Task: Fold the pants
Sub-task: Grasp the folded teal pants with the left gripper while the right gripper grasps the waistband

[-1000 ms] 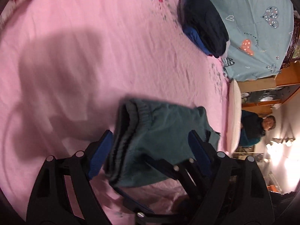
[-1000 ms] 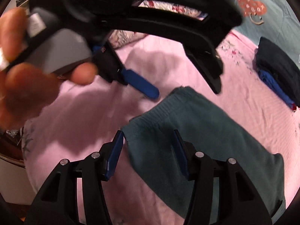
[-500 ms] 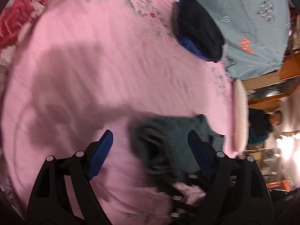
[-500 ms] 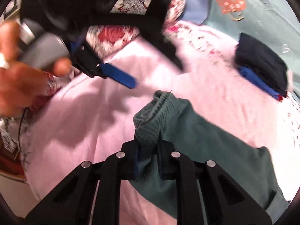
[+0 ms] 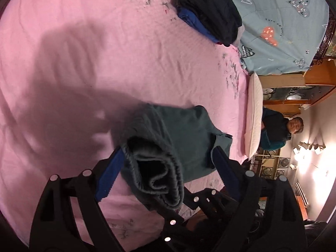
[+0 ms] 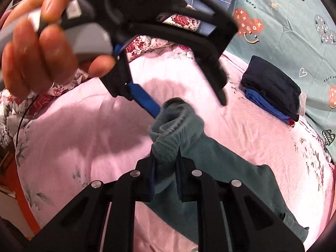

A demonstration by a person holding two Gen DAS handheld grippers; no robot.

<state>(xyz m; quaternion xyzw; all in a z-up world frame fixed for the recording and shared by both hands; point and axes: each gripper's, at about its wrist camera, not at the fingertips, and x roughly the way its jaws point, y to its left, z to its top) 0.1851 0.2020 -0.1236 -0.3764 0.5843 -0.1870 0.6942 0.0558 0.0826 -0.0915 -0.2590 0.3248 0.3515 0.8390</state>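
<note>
Right hand-held gripper point(image 6: 166, 168) clamped on teal pants point(image 6: 220, 168) waistband.

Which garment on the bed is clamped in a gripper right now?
The green pants: their bunched waistband is pinched in the right gripper. The dark folded stack lies untouched by the blue quilt.
</note>
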